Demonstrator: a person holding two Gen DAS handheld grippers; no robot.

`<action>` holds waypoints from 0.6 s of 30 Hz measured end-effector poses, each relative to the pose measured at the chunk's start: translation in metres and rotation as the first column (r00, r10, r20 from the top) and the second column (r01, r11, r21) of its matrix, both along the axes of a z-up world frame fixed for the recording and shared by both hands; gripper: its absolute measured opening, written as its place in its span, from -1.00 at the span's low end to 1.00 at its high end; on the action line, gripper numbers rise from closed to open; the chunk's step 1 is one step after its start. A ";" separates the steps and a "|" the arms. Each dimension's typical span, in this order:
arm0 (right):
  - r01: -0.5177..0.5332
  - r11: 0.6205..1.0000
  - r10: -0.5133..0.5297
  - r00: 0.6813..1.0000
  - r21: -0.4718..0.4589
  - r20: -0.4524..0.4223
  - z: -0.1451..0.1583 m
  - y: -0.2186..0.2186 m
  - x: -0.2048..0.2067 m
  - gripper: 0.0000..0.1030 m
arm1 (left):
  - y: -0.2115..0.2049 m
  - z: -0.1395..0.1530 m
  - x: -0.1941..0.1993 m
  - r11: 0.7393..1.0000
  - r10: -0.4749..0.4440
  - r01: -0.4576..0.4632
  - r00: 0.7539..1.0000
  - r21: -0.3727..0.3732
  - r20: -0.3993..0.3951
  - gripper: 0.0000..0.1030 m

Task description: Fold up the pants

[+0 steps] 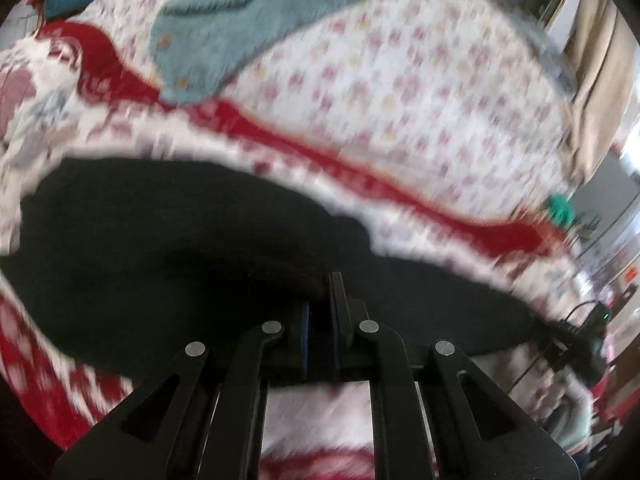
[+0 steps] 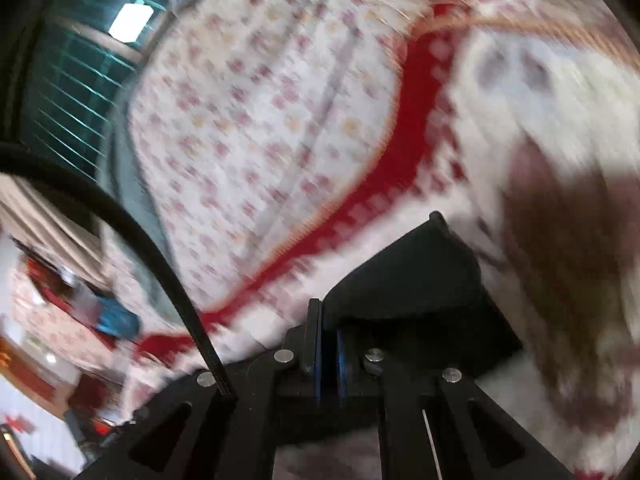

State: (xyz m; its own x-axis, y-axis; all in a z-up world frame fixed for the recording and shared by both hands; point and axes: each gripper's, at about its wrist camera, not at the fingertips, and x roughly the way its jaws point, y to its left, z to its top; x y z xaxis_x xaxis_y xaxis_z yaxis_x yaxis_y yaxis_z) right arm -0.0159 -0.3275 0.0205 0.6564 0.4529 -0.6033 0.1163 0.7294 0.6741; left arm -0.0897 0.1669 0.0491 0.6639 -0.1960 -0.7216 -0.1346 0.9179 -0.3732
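The black pants hang across the left wrist view as a wide dark band above the bed. My left gripper is shut on their edge, with the cloth pinched between the jaws. In the right wrist view my right gripper is shut on another part of the black pants, which bunch up just past the fingertips. Both views are blurred by motion. The right gripper shows at the far right of the left wrist view, at the end of the pants.
The bed is covered by a white floral sheet with a red band. A teal fleece garment lies further up the bed. A window with bars and a black cable show on the right wrist view's left.
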 end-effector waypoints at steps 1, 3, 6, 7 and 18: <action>0.015 1.000 -0.014 0.999 0.019 -0.032 -0.012 -0.003 -0.003 -0.90 | 0.000 -0.008 -0.002 1.000 0.004 -0.004 1.000 0.001 -0.021 -0.86; 0.037 0.996 -0.034 0.999 0.081 -0.043 -0.027 -0.009 -0.007 -0.90 | 0.002 -0.020 -0.005 1.000 0.015 -0.015 0.999 -0.001 -0.042 -0.86; 0.041 0.995 -0.038 0.999 0.088 -0.034 -0.023 -0.011 -0.006 -0.90 | 0.005 -0.015 -0.007 1.000 0.023 -0.023 1.000 -0.005 -0.020 -0.86; 0.035 0.997 -0.033 0.999 0.071 -0.027 -0.019 -0.009 -0.007 -0.90 | 0.005 -0.012 -0.008 1.000 0.024 -0.024 1.000 -0.003 -0.008 -0.86; -0.010 0.999 0.010 1.000 -0.046 -0.004 0.009 0.007 -0.036 -0.35 | 0.031 -0.003 -0.034 0.998 0.041 -0.040 0.999 -0.044 0.011 -0.52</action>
State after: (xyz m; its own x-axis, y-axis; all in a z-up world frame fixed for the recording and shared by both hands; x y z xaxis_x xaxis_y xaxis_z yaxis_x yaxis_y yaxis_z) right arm -0.0520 -0.3210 0.0298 0.6494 0.4316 -0.6261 0.1113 0.7605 0.6397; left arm -0.1239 0.1979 0.0465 0.6808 -0.2003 -0.7045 -0.1665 0.8944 -0.4152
